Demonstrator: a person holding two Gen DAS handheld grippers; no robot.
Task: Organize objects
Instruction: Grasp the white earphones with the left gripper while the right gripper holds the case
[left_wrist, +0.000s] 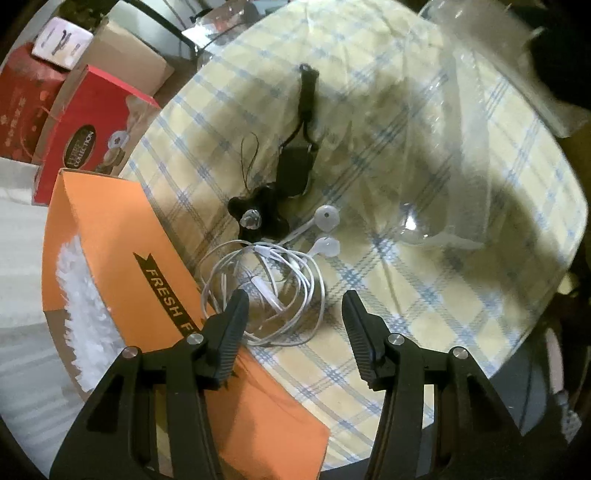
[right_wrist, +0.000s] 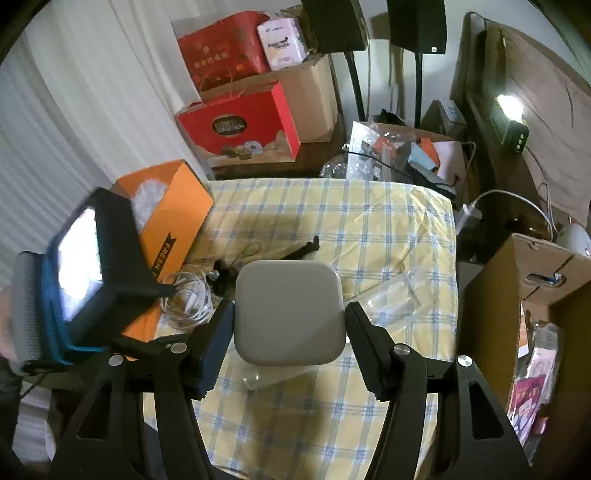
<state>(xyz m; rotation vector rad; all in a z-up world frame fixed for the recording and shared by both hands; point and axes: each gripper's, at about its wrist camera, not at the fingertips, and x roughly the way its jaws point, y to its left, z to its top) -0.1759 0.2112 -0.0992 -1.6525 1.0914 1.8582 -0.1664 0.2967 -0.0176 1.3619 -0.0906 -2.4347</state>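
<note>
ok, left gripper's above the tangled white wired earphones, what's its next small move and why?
Probably lower the left gripper a little further, then close. The tangled white wired earphones lie on the checked tablecloth between its fingers, not yet pinched. The right gripper already grips a grey rounded-square case.

White curtain (right_wrist: 74, 110), bright lamp (right_wrist: 509, 105)

Yellow tablecloth with blue plaid lines (left_wrist: 369, 258), white tangled wired earphones (left_wrist: 266, 284), orange cardboard box (left_wrist: 122, 236), grey rounded square case (right_wrist: 290, 314)
</note>
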